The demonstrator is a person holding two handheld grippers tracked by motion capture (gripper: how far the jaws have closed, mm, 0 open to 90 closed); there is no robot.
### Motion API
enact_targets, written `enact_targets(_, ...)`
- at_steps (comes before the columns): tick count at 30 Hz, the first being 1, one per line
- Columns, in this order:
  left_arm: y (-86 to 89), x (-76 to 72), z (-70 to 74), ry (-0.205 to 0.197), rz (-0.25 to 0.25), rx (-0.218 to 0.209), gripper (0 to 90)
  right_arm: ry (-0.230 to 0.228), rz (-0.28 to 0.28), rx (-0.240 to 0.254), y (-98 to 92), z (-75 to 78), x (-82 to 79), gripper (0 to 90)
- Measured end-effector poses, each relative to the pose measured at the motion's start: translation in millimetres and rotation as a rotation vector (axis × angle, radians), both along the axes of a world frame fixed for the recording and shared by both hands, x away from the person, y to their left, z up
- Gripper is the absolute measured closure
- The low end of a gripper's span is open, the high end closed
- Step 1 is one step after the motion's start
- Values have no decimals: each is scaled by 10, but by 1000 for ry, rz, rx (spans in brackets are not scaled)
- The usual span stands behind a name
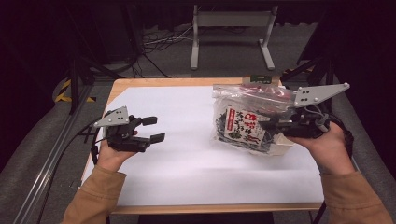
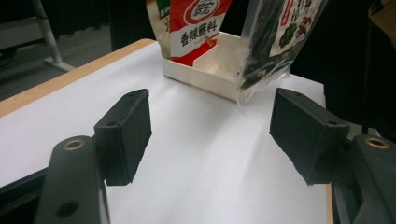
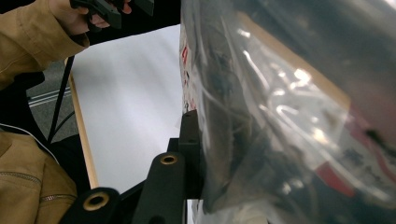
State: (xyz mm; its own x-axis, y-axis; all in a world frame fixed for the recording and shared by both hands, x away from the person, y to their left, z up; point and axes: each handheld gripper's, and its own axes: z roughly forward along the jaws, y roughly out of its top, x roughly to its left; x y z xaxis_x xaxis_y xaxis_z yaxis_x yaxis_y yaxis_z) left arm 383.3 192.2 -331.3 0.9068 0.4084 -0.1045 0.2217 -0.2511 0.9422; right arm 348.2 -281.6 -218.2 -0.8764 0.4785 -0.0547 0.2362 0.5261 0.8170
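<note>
Your right gripper (image 1: 273, 125): jaws clamped on clear seaweed bag (image 1: 243, 123), held above white tray (image 2: 205, 70). Your left gripper (image 1: 154, 129): jaws apart, nothing between them.

**Glossy film, matt paper, dull black plastic**

The clear bag (image 1: 247, 116) is thin, shiny plastic film, crinkled and catching highlights, with a printed paper-like label inside. The red-and-white sachet (image 2: 196, 28) looks smooth and glossy. The white tray (image 2: 205, 77) has a matt, cardboard-like finish. The surface (image 1: 187, 84) shows a pale wood edge under a smooth, matt white sheet (image 1: 187, 158). The left tool (image 1: 152, 129) is matt black plastic with brass-coloured insets; the sleeve (image 1: 93, 196) is tan cloth.
</note>
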Motion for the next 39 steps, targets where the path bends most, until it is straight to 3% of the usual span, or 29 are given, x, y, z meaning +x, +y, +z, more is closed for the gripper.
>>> enact_targets(6,41,31,-72,-16,30,13,254,-23,-15,-19,-49,86,34,750)
enact_targets(10,77,47,-108,5,46,-1,241,-40,-28,-27,-87,149,64,750)
enact_targets(17,128,66,-144,-5,69,20,216,-60,-56,-42,-164,207,132,748)
enact_targets(22,189,63,-152,-22,89,15,199,-68,-87,-46,-229,213,189,747)
enact_targets(27,208,65,-166,-52,106,36,182,-75,-110,-41,-310,211,261,746)
enact_targets(33,234,83,-202,-51,121,39,162,-72,-147,-37,-396,192,346,746)
enact_targets(34,239,87,-209,-30,120,27,161,-73,-153,-38,-409,187,357,746)
enact_targets(39,247,93,-236,-40,127,45,166,-67,-183,-33,-492,138,425,746)
